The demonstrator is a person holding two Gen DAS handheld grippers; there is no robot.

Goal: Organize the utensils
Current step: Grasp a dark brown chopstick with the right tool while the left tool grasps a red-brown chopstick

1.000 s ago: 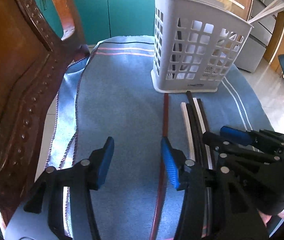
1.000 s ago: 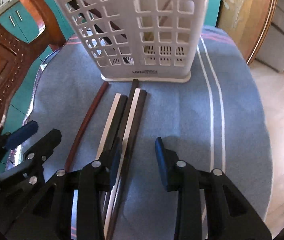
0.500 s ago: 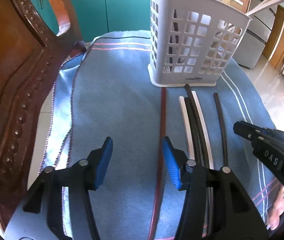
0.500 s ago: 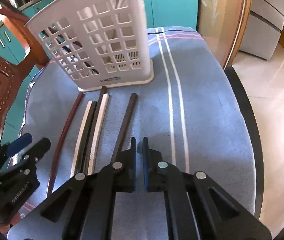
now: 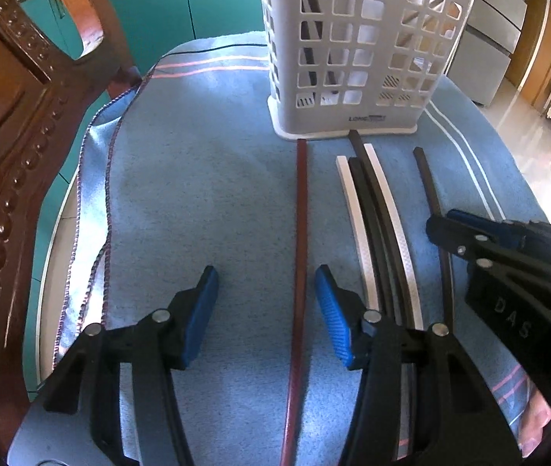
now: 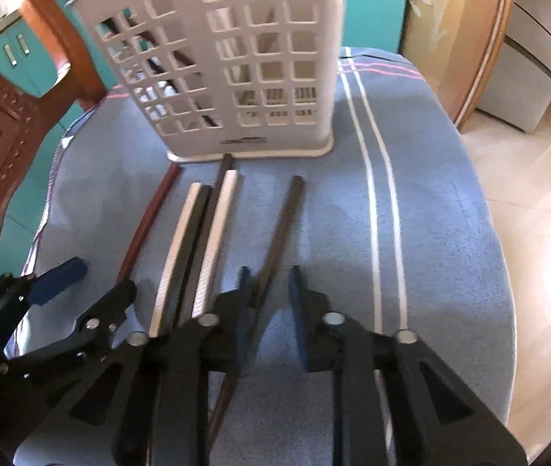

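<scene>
Currently, the left hand-held gripper [image 5: 265,275] sits about half open over the blue cloth [image 5: 197,194] on the counter. Its jaws are closing, and the red-brown chopstick [image 5: 301,213] lies between them, touched by neither pad. The right hand-held gripper [image 6: 269,272] shows a narrow gap, its jaws opening around the dark brown chopstick [image 6: 283,225], which runs close to one finger. White and black chopsticks [image 5: 353,209] lie between these two. All point toward the white basket [image 5: 353,118].
</scene>
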